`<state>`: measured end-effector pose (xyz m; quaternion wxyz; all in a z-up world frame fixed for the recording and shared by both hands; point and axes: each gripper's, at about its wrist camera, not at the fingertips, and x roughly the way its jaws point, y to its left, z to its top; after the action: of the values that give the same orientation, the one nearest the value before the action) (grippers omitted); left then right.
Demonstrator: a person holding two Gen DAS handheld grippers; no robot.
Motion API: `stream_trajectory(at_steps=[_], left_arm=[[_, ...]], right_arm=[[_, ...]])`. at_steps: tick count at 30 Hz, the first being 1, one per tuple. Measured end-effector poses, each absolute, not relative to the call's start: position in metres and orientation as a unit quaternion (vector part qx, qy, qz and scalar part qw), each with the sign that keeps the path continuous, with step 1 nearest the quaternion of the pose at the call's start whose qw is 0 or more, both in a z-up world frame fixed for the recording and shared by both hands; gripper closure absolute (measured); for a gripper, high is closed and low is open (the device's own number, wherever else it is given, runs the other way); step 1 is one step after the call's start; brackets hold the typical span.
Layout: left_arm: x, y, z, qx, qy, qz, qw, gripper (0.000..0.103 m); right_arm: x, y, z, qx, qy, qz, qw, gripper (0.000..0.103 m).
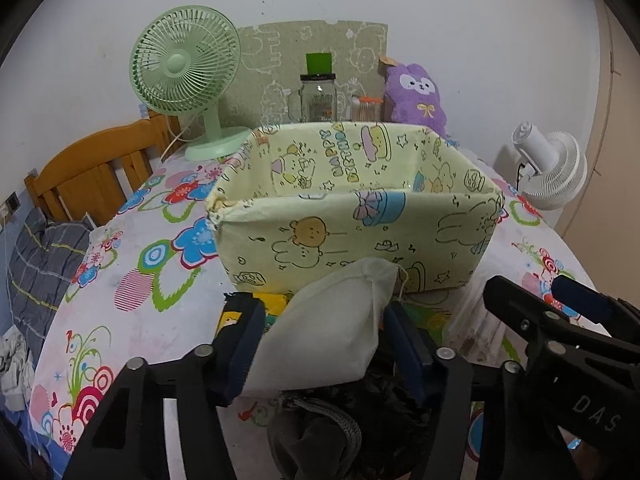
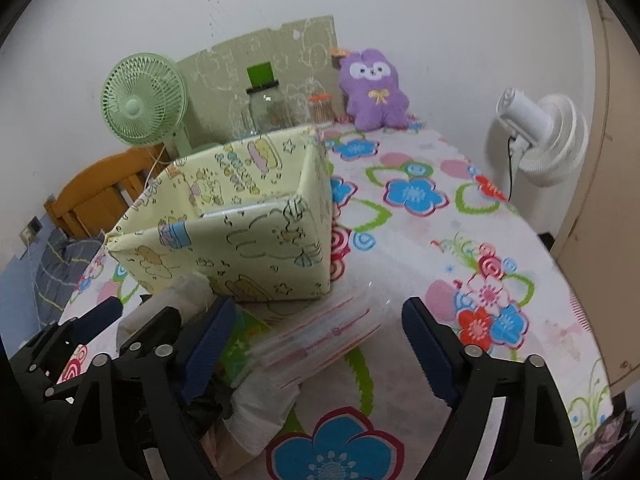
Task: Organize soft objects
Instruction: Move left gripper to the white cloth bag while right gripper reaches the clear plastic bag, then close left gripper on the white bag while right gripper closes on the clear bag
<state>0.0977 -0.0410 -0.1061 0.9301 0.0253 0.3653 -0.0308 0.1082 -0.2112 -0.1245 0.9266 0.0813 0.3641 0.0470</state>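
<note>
My left gripper [image 1: 320, 320] is shut on a white cloth pouch [image 1: 328, 332] and holds it just in front of the pale yellow cartoon-print box [image 1: 352, 236], whose top is open. A dark fabric item [image 1: 320, 432] lies under the gripper. In the right wrist view my right gripper [image 2: 316, 336] is open over a clear pack of tissues [image 2: 316, 344], right of the box [image 2: 240, 248]. The left gripper [image 2: 160, 320] with the pouch [image 2: 188, 292] shows there at lower left. A purple plush [image 2: 374, 92] sits at the table's back.
A green fan [image 1: 184, 76], a glass jar [image 1: 318, 98] and a small orange-lidded jar [image 1: 366, 108] stand behind the box. A white fan [image 2: 540, 132] stands at the right. The flowered tablecloth [image 2: 420, 240] covers the table. A wooden headboard [image 1: 96, 168] is left.
</note>
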Motion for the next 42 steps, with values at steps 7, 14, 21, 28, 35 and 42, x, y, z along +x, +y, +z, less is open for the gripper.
stream_trajectory(at_steps=[7,14,21,28,35,42], left_arm=[[0.102,-0.046,-0.113,0.037,0.375,-0.032,0.926,0.05],[0.105,-0.05,-0.119,0.045,0.382,-0.034,0.922,0.054],[0.105,-0.053,-0.119,0.049,0.38,-0.032,0.923,0.063],[0.101,-0.059,-0.117,0.052,0.375,-0.042,0.924,0.068],[0.094,-0.058,-0.108,0.04,0.364,-0.052,0.929,0.074],[0.086,-0.059,-0.095,0.03,0.347,-0.064,0.935,0.077]], right_arm=[[0.117,-0.206,-0.137,0.096,0.391,0.053,0.914,0.021],[0.128,-0.207,-0.15,0.127,0.419,0.063,0.897,0.031],[0.131,-0.2,-0.151,0.135,0.42,0.075,0.894,0.058],[0.128,-0.197,-0.148,0.142,0.418,0.084,0.894,0.071],[0.119,-0.201,-0.138,0.146,0.403,0.074,0.901,0.08],[0.11,-0.206,-0.129,0.144,0.39,0.059,0.907,0.086]])
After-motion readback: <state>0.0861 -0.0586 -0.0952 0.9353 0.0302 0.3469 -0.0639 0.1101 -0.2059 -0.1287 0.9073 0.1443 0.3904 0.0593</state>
